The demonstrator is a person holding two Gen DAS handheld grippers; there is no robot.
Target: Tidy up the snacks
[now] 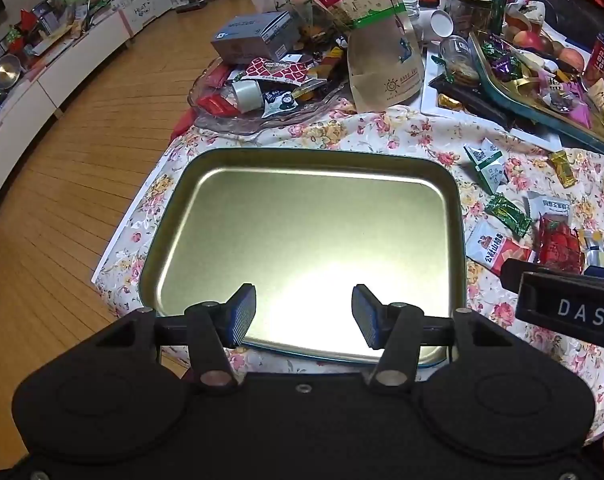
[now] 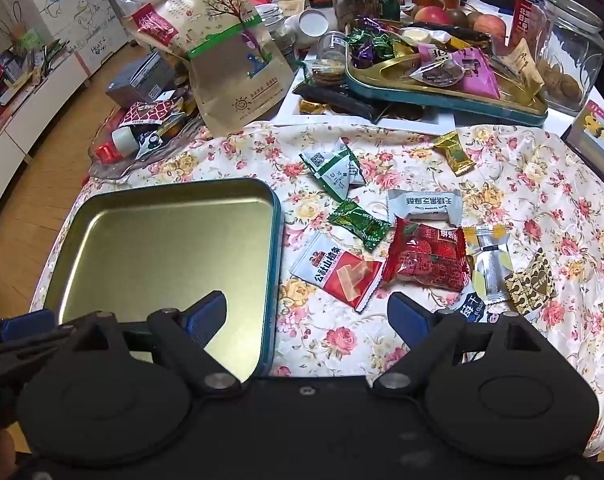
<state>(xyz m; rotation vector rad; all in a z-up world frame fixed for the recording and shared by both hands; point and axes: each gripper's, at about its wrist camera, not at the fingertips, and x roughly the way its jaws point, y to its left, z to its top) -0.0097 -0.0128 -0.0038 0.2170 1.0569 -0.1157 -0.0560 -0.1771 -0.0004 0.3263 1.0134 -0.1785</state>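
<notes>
Your left gripper (image 1: 303, 316) hovers half-open and empty over the bare tin tray (image 1: 174, 216), seemingly to receive; your right gripper (image 2: 305, 320), wide and empty, faces the loose snack packets (image 2: 425, 260) at its 1 o'clock.

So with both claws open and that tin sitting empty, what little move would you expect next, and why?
Probably the right gripper eases forward and down over the red-and-white snack packet, the loose snack nearest its open jaws. The tin tray beside it holds nothing yet, and the left gripper only hovers open over that tray.
</notes>
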